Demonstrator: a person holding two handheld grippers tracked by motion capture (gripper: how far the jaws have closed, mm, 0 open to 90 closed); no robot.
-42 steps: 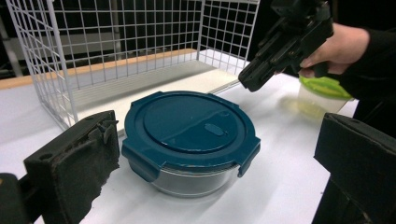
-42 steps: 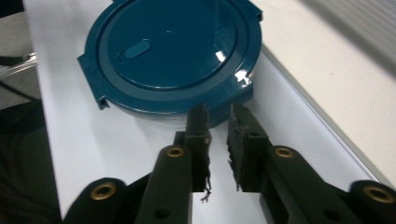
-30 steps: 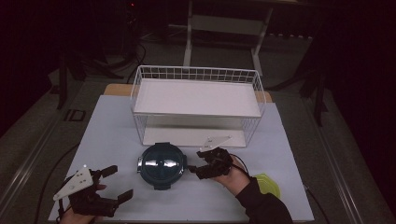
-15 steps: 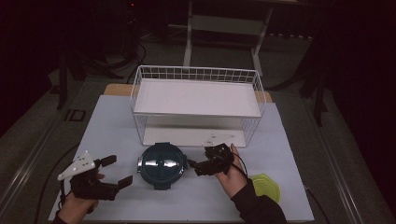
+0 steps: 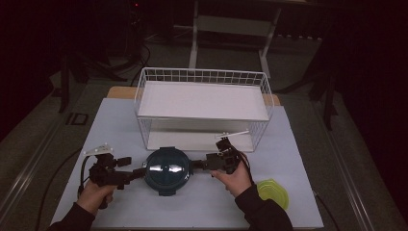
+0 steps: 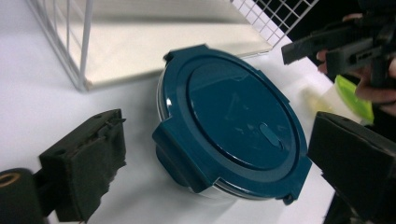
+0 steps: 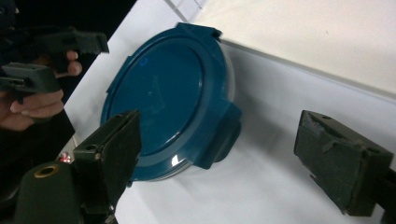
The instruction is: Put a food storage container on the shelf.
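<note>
I work at a white counter (image 5: pixel 308 159) lit from above, while the room around me lies in near darkness. A grey floor (image 5: pixel 43 130) runs along both sides, dark cables trail across it at the left, and a pale metal frame (image 5: pixel 231 24) stands beyond.

The high view is dim: the room around the table (image 5: pixel 120 125) is nearly black, and light falls from above on its white top. A pale glare sits on the lid (image 5: pixel 166 169). Both gripper views are brighter but soft, with near jaws blurred.
</note>
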